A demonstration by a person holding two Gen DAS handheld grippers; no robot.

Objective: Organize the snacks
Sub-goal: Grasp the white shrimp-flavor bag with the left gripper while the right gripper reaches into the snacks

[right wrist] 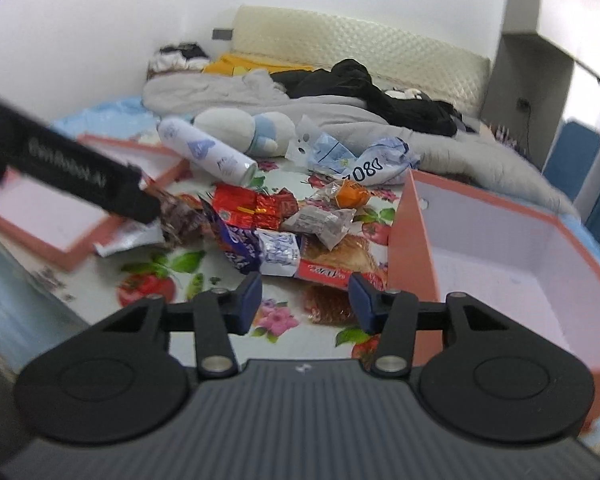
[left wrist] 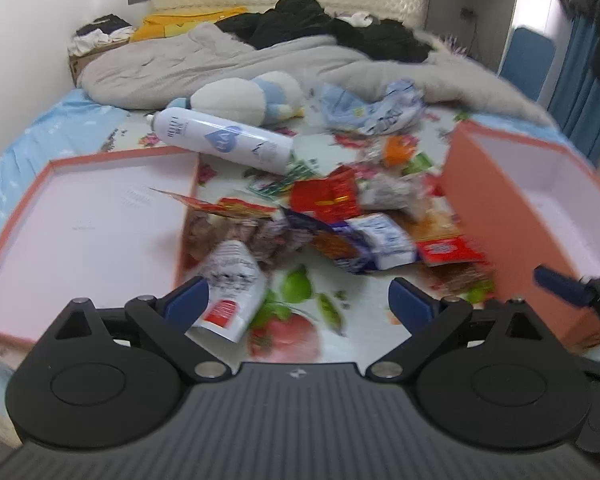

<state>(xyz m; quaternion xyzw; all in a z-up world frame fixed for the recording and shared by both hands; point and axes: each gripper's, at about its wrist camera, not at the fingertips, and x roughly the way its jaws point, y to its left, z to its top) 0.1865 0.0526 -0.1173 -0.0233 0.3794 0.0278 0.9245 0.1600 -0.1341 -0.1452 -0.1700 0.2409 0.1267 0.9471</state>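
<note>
Your left claw (left wrist: 298, 300) gapes wide and your right claw (right wrist: 305, 302) stands half-parted, both gripping nothing. Crinkly foil snack packets (right wrist: 260, 216) lie heaped on the floral bed sheet (right wrist: 204, 276) between two smooth, rectangular coral cardboard boxes (right wrist: 496, 248).

Bare sheet (right wrist: 220, 280) between snack pile (right wrist: 276, 224) and tongs (right wrist: 305, 300)
</note>
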